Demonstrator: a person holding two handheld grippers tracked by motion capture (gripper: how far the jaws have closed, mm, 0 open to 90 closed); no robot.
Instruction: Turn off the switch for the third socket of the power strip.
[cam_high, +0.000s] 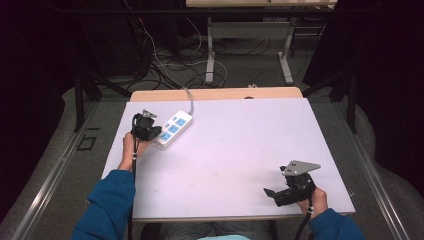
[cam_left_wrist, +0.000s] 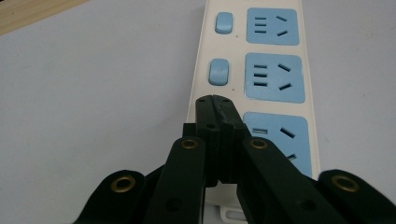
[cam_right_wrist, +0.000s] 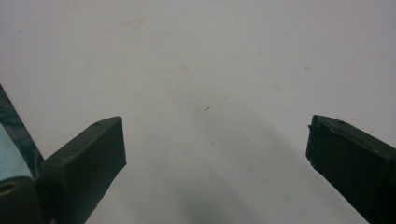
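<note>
1. White rectangular power strip (cam_high: 172, 129) with three blue socket faces: lies flat on the pale lavender tabletop (cam_high: 235, 150), in its far left part, set at a slant, with a grey cord (cam_high: 190, 99) leaving its far end toward the wooden table edge (cam_high: 215, 94).
2. Left gripper (cam_high: 156, 137), black, two-jawed, held in the person's left hand (cam_high: 131, 150): in the high view it sits at the near end of the power strip. In the left gripper view (cam_left_wrist: 214, 100) its jaws are pressed together with nothing between them, and the joined tips lie over the strip's cream casing, at the left of the nearest socket face (cam_left_wrist: 280, 140). Whether the tips touch the casing cannot be told.
3. Small blue rocker switches (cam_left_wrist: 219, 71): one stands beside each of the two farther socket faces, in a row just ahead of the closed tips.
4. Right gripper (cam_high: 270, 192), black with a grey three-cornered plate (cam_high: 299, 167) on top, held in the person's right hand (cam_high: 314, 199): lies low over the near right part of the tabletop, well apart from the power strip, pointing toward the left of the high view. In the right gripper view (cam_right_wrist: 215, 144) its jaws stand wide apart over bare tabletop, holding nothing.
5. Blue sleeves (cam_high: 107, 205): cover both forearms, which enter from the near edge of the table.
</note>
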